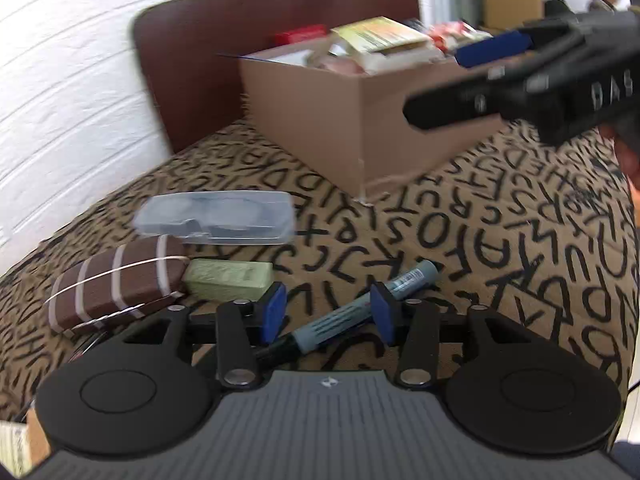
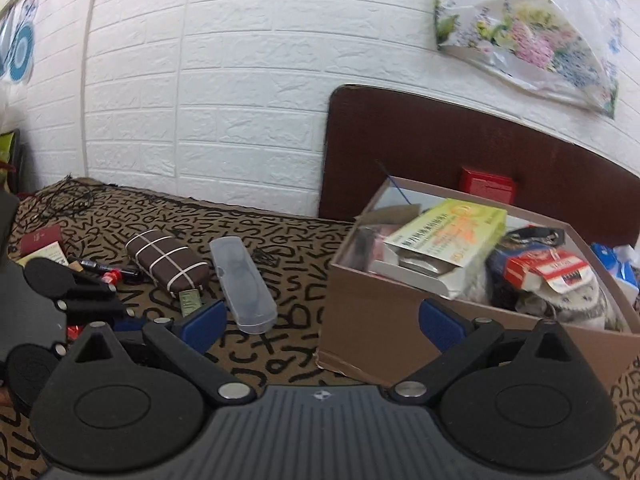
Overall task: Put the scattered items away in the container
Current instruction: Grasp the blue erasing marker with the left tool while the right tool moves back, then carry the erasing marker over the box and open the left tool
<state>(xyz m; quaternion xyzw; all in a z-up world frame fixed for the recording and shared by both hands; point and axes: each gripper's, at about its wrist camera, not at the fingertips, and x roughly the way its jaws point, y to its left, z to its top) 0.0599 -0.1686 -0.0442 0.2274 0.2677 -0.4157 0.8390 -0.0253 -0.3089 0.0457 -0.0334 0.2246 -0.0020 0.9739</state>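
Observation:
A blue-grey marker (image 1: 340,318) with a black cap lies slantwise on the letter-print bedspread (image 1: 500,240), between the blue pads (image 1: 274,312) of my left gripper (image 1: 328,312). A gap shows beside the left pad, so the jaws stand open around it. Just beyond lie a green packet (image 1: 228,278), a brown striped case (image 1: 116,284) and a clear plastic case (image 1: 216,216). The cardboard box (image 1: 320,120), heaped with packets, stands farther back. My right gripper (image 2: 322,324) hangs wide open and empty in front of the box (image 2: 380,332).
A dark brown headboard (image 2: 440,152) against a white brick wall backs the box. Small items, a red booklet (image 2: 40,240) and a black cable (image 2: 68,200) lie at the far left. A flowered plastic bag (image 2: 532,40) hangs on the wall.

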